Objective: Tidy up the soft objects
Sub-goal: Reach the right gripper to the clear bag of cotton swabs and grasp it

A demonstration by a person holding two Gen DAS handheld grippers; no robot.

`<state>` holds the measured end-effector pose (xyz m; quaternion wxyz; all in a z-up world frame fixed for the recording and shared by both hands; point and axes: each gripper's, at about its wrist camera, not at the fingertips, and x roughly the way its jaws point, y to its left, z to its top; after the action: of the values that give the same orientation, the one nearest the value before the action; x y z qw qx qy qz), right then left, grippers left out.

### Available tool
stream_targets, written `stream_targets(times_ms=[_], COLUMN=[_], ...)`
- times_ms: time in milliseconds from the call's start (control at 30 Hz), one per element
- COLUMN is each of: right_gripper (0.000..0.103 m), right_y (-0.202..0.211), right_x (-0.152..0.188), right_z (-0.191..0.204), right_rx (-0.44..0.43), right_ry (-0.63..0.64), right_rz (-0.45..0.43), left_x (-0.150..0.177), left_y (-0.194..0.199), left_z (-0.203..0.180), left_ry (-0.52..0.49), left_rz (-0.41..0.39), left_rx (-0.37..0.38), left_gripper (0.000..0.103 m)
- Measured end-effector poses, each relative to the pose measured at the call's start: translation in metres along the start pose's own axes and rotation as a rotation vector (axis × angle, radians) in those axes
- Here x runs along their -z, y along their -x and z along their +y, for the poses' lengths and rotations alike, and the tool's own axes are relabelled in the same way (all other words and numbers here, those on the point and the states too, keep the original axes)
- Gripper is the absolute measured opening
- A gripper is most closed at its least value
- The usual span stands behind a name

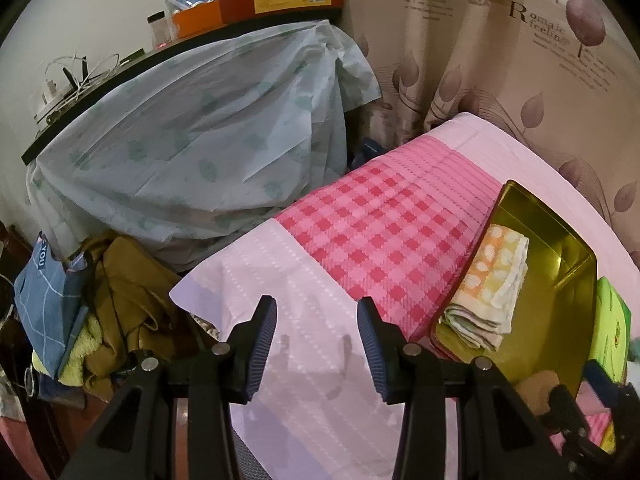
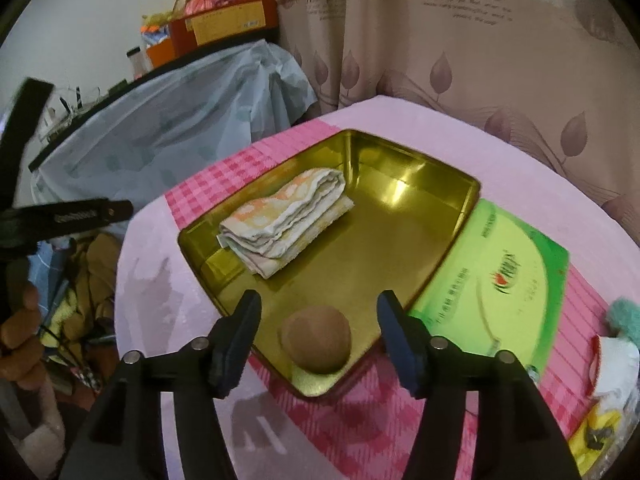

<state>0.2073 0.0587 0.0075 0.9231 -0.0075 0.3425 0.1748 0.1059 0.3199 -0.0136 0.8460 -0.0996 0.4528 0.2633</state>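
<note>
A gold metal tin [image 2: 400, 216] sits open on the pink checked bedcover [image 2: 208, 184]. A folded orange-and-white towel [image 2: 288, 216] lies in its far left part; it also shows in the left wrist view [image 1: 486, 280], inside the tin [image 1: 560, 240]. A brown soft ball [image 2: 316, 340] rests in the tin's near corner. My right gripper [image 2: 318, 334] is open, its fingers on either side of the ball and clear of it. My left gripper [image 1: 316, 344] is open and empty over the pale pink sheet [image 1: 280, 280], left of the tin.
The tin's green lid [image 2: 500, 272] lies right of the tin. A teal fluffy thing [image 2: 624, 312] and a white object [image 2: 616, 364] lie at the far right. A cloth-covered table [image 1: 192, 136] and a pile of clothes [image 1: 120, 304] stand left of the bed. Curtains [image 2: 480, 60] hang behind.
</note>
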Motion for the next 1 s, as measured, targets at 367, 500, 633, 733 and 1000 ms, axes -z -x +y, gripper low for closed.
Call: stream_targets(times_ms=[367,500,633,733,1000], right_gripper=[0.064,0.064,0.064,0.064,0.064], right_y=[0.078,0.106,0.133,0.148,0.146], right_x=[0.021,0.041,0.065,0.081,0.123], right_z=[-0.054,-0.102,-0.158,-0.191,-0.23], right_rx=[0.084,0.168,0.266,0.32,0.385], right_ry=[-0.072,-0.15,-0.25,-0.32,-0.402], right_rz=[-0.111,-0.121,-0.127,-0.126,-0.067], left_x=[0.003,0.003,0.005,0.006,0.01], left_y=[0.004,0.005,0.005,0.005,0.012], left_z=[-0.009,-0.01,-0.012,-0.013,-0.02], left_ry=[-0.048,-0.048,-0.061,-0.061,-0.103], left_rz=[-0.025,-0.029,-0.033,-0.034,-0.065], left_rx=[0.0,-0.001,-0.006,-0.008,0.001], left_gripper=[0.043,0.043,0.043,0.043,0.043])
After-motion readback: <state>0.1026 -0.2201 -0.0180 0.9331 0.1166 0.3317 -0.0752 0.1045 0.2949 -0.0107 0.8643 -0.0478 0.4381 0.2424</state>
